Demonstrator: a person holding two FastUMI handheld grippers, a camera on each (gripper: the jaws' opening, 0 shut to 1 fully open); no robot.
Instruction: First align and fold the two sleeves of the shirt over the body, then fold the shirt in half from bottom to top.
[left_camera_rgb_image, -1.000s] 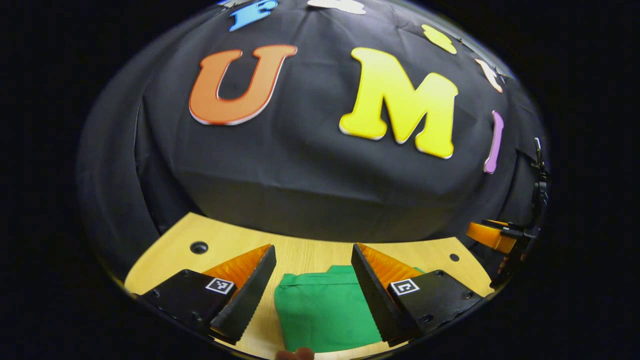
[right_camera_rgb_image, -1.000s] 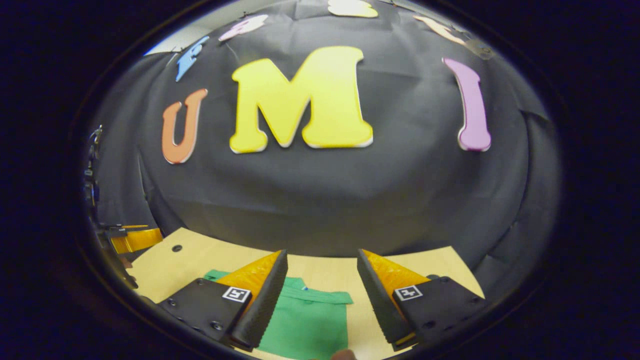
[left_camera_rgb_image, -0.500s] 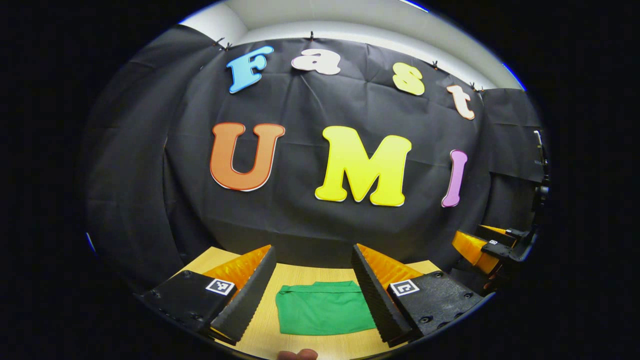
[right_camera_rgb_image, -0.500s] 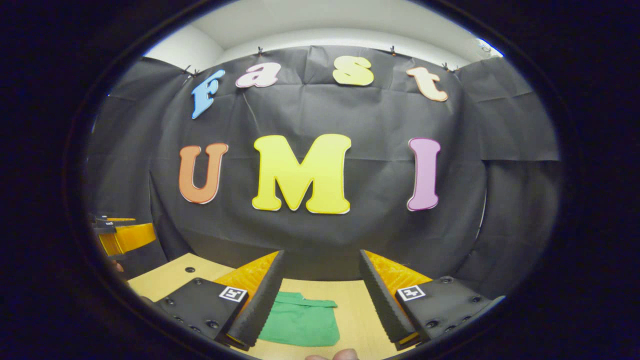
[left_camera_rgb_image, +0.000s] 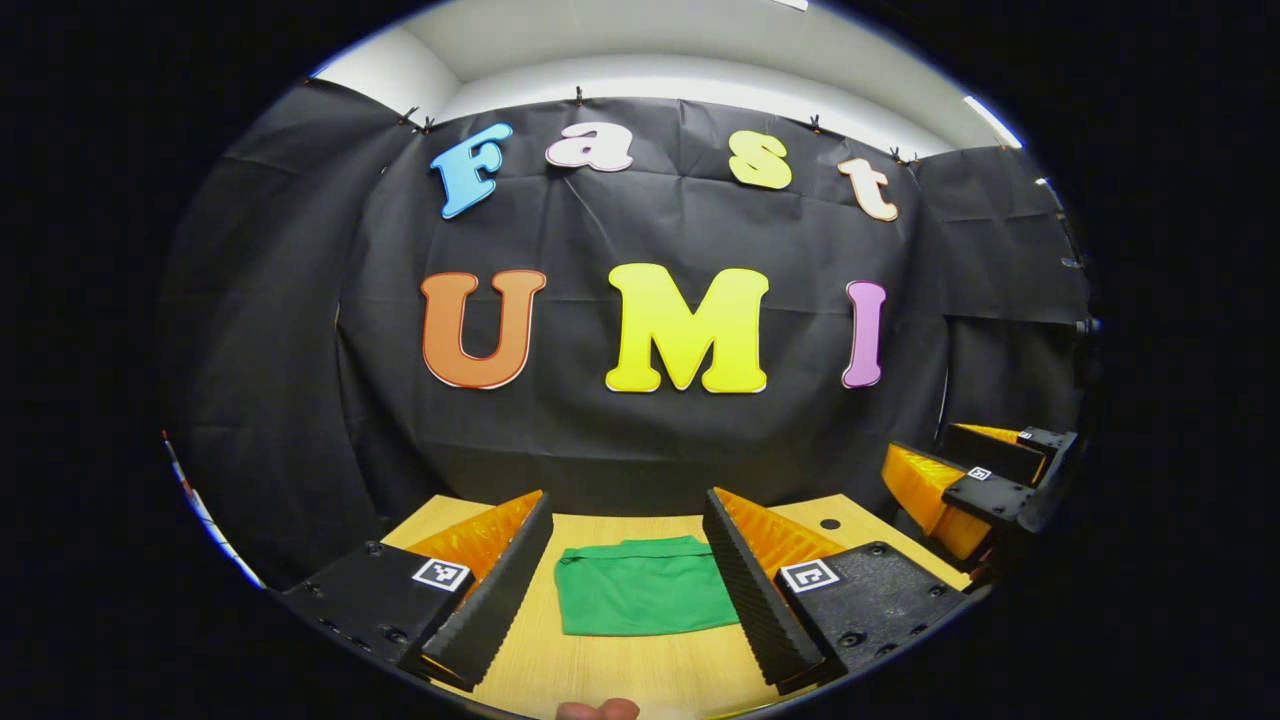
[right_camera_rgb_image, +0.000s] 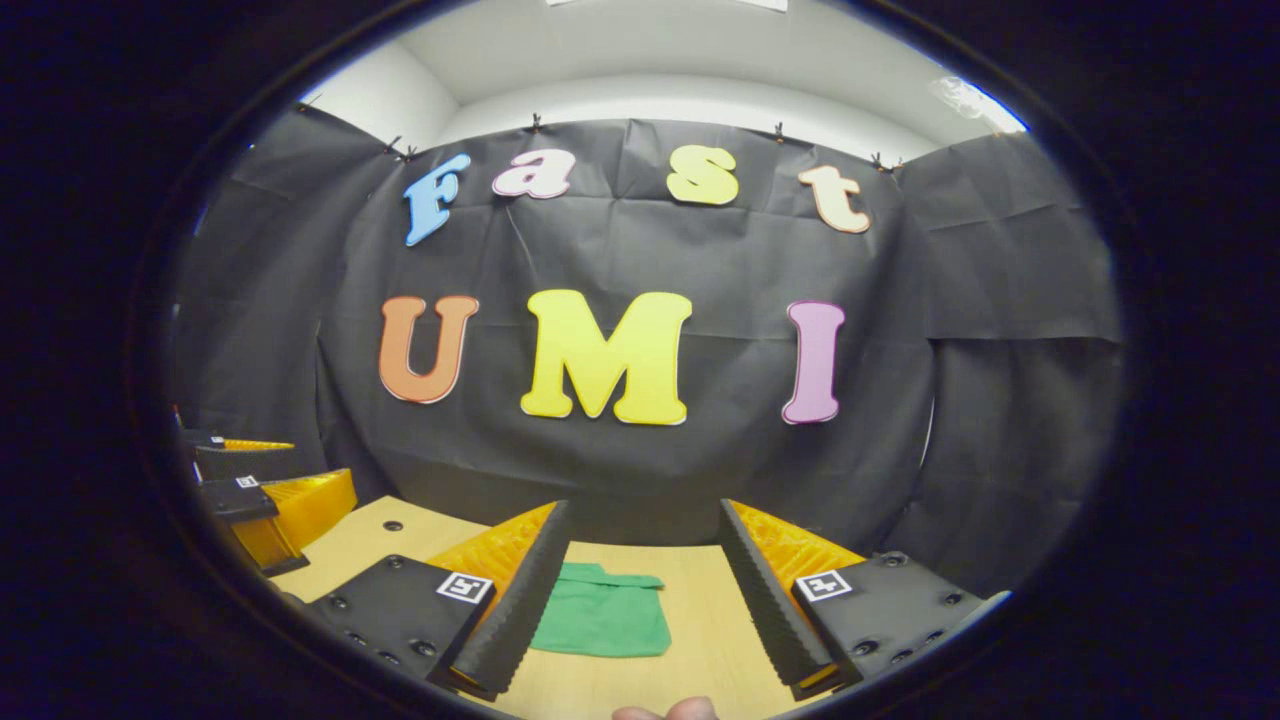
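Note:
The green shirt (left_camera_rgb_image: 645, 598) lies folded into a small flat rectangle on the wooden table (left_camera_rgb_image: 620, 675). In the left gripper view my left gripper (left_camera_rgb_image: 627, 520) is open, held above and short of the shirt, nothing between its fingers. In the right gripper view my right gripper (right_camera_rgb_image: 645, 525) is open too, and the green shirt (right_camera_rgb_image: 603, 620) lies ahead, partly behind the left finger. The right gripper (left_camera_rgb_image: 975, 485) appears at the right edge of the left gripper view. The left gripper (right_camera_rgb_image: 265, 490) appears at the left edge of the right gripper view.
The table (right_camera_rgb_image: 700, 640) ends at the black cloth wall (left_camera_rgb_image: 640, 440) just behind the shirt. Small round holes (left_camera_rgb_image: 829, 523) mark the tabletop's far corners. A fingertip (left_camera_rgb_image: 597, 709) shows at the bottom of each view.
Both grippers have pulled back and up from the shirt, still open. The shirt looks smaller and farther away, and more of the wall and ceiling has come into sight.

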